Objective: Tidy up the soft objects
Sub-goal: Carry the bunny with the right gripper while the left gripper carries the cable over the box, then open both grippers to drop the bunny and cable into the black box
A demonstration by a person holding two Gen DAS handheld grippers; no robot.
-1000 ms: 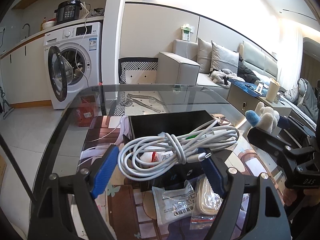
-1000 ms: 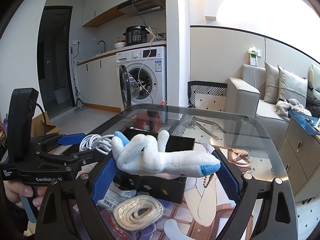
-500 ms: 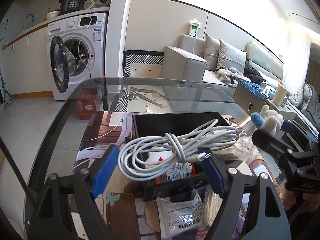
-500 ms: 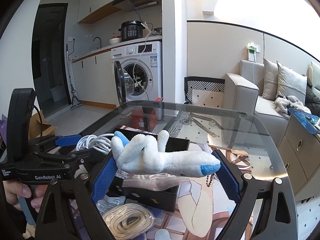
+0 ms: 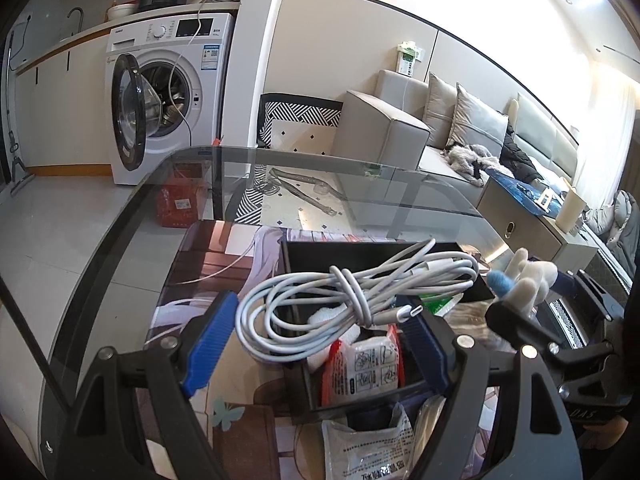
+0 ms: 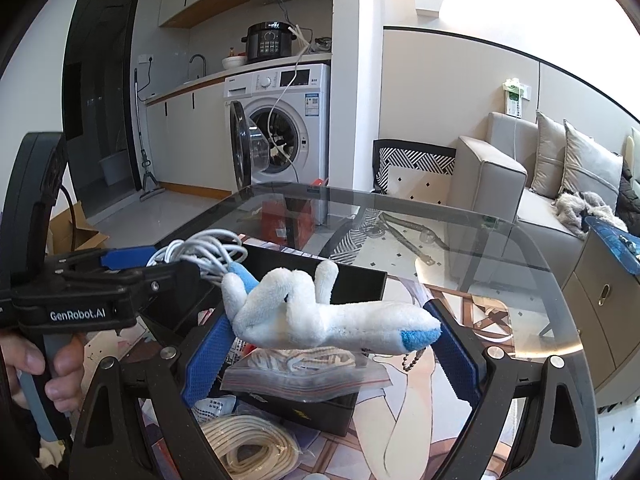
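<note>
My left gripper (image 5: 316, 320) is shut on a coiled white charging cable (image 5: 340, 300), which hangs between the blue pads over the open black box (image 5: 360, 250). My right gripper (image 6: 332, 332) is shut on a white plush toy (image 6: 320, 316) with blue tips, held lengthwise across its jaws above the same black box (image 6: 362, 278). In the right wrist view the left gripper (image 6: 120, 276) stands to the left with the cable (image 6: 200, 248). In the left wrist view the right gripper (image 5: 560, 320) is at the right edge with the plush toy (image 5: 528, 276).
Inside the box lie a red-and-white packet (image 5: 360, 364) and a zip bag (image 6: 304, 368) with cord. A bagged beige rope coil (image 6: 248, 448) and a white packet (image 5: 360, 448) lie in front of it on the glass table (image 6: 500, 240). Beyond stand a washing machine (image 5: 168, 92) and sofa (image 5: 384, 132).
Both grippers have moved forward and slightly down with their loads. The black box has slid closer beneath them, and its contents now show under the cable and the plush toy.
</note>
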